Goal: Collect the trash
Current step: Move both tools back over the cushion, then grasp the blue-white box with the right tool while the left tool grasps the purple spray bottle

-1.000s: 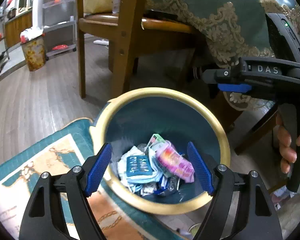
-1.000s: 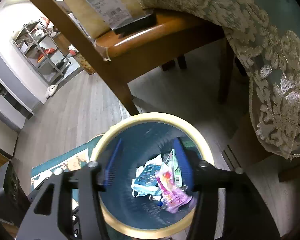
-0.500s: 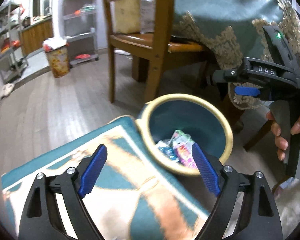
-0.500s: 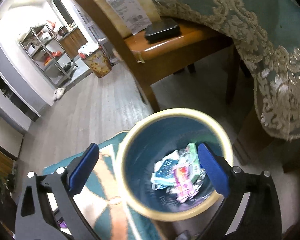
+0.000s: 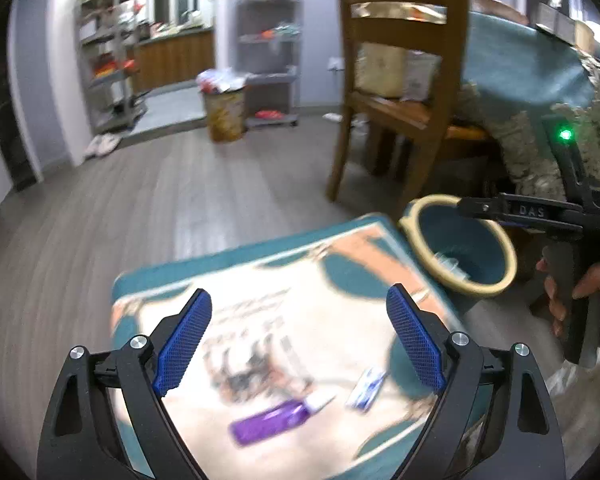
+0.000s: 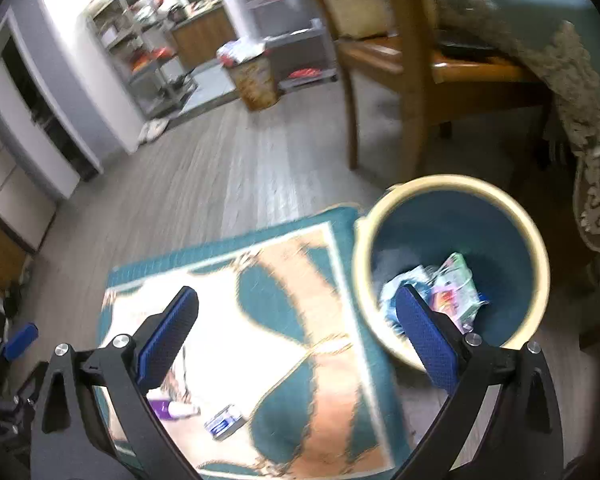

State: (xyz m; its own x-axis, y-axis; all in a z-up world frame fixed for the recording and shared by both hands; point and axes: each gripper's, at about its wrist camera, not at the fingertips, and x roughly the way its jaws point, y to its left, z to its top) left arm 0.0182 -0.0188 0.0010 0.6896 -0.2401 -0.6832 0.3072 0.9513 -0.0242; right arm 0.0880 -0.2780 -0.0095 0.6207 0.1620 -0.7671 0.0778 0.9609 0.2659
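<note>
A wooden chair is standing at twelve o'clock on the grey plank floor, a paper bag sitting on its seat. A teal tablecloth with a lace edge is hanging down at two o'clock. Metal shelving is lining the wall at ten o'clock, pale slippers lying beside it. A patterned teal rug is covering the floor at six o'clock.

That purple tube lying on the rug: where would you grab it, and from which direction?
Grip the purple tube across its purple body, coming down from above. It lies flat on the rug, long and narrow, so fingers fit either side; its pale tip looks too slim.
</note>
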